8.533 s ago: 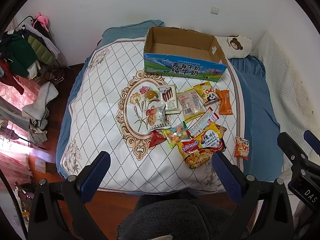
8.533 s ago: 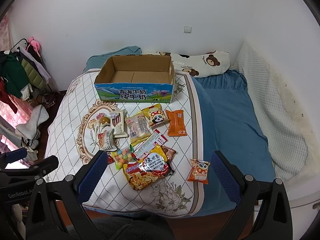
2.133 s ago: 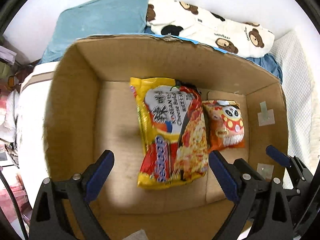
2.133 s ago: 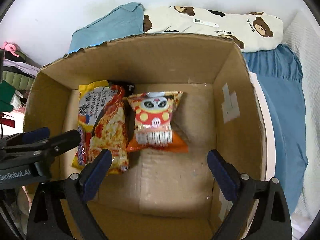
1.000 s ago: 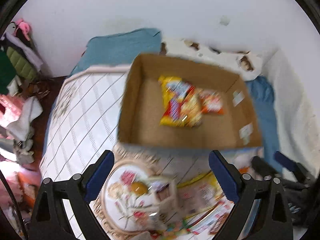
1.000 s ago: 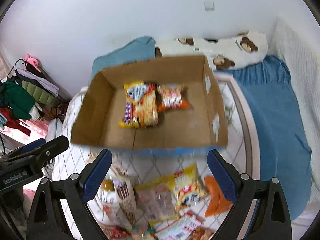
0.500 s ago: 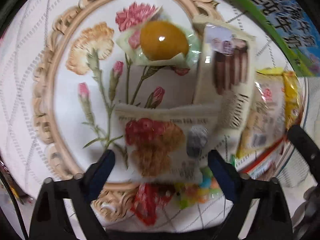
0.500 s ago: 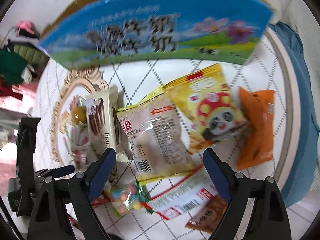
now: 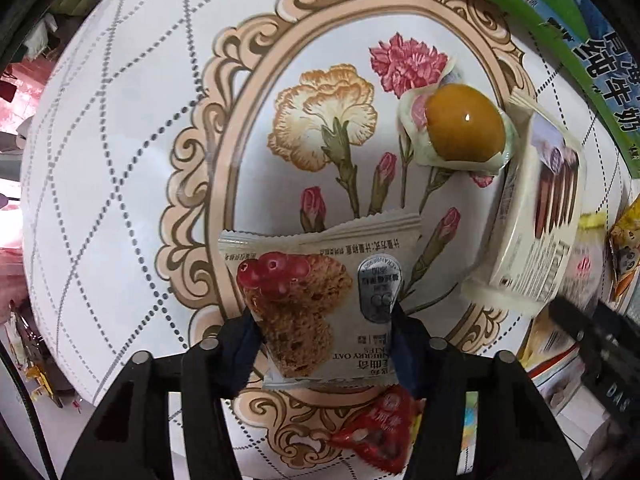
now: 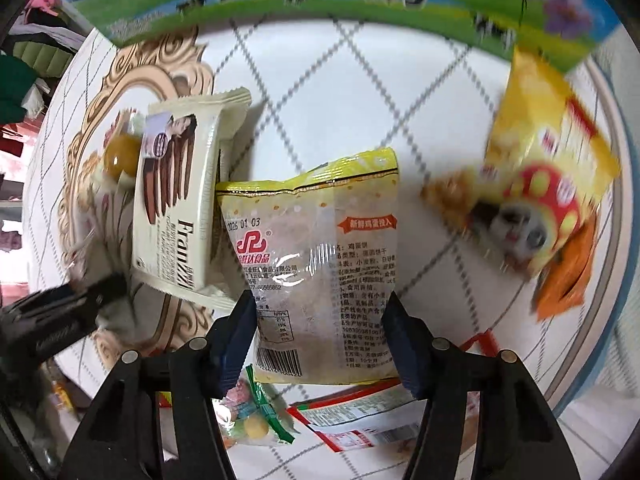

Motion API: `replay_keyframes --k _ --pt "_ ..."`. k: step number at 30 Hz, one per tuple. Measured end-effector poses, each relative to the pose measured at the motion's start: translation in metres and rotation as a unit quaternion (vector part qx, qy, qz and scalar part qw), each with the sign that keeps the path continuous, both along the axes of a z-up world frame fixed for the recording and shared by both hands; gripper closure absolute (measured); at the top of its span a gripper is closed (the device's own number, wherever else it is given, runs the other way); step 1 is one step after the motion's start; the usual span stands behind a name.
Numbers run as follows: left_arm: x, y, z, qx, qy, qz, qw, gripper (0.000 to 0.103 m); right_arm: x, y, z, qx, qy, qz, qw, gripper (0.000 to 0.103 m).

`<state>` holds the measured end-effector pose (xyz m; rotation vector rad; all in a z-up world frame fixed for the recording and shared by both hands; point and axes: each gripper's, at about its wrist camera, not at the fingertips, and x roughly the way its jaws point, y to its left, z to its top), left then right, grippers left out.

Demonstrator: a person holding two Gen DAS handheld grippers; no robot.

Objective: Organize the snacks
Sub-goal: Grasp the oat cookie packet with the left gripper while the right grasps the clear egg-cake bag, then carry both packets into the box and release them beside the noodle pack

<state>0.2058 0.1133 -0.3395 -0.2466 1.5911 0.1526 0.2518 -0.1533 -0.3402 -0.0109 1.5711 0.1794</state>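
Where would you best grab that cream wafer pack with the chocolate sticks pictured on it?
Probably across its narrow width, coming straight down from above. The wafer pack lies flat and long on the bedspread, so its two long edges are the closest pair for fingers to pinch; near the middle, clear of the clear biscuit bag beside it.

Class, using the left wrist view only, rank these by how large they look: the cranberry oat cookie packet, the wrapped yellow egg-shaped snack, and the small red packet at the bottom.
1. cranberry oat cookie packet
2. wrapped yellow egg-shaped snack
3. small red packet, partly hidden, so unsure
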Motion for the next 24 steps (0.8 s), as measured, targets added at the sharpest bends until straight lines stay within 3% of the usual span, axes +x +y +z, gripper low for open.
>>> replay_keyframes --k 3,8,10,11,17,24 --pt "0.001 0.005 -0.007 -0.018 -0.001 0.015 0.9997 0.039 0.000 -0.002 -0.004 -0.002 0.001 -0.009 1.000 0.037" --pt "0.005 0.009 -0.011 -0.024 -0.004 0.023 0.9994 0.040 0.002 0.002 -0.013 -0.017 -0.005 -0.016 1.000 0.035" --pt "0.005 0.012 -0.001 -0.012 -0.009 0.024 0.9996 0.053 -0.003 0.004 -0.013 -0.020 -0.014 -0.017 1.000 0.037" --pt "-0.003 0.019 0.002 -0.010 -0.009 0.022 0.9997 0.054 -0.005 0.000 -0.013 -0.019 -0.019 -0.017 0.999 0.039" --pt "-0.021 0.018 0.027 -0.012 -0.032 0.008 0.9994 0.055 -0.026 -0.012 0.012 0.004 -0.034 -0.029 0.999 0.049" --pt "-0.026 -0.009 0.090 -0.044 -0.075 -0.027 0.9958 0.055 -0.045 -0.034 0.061 0.071 -0.040 -0.046 0.996 0.050"
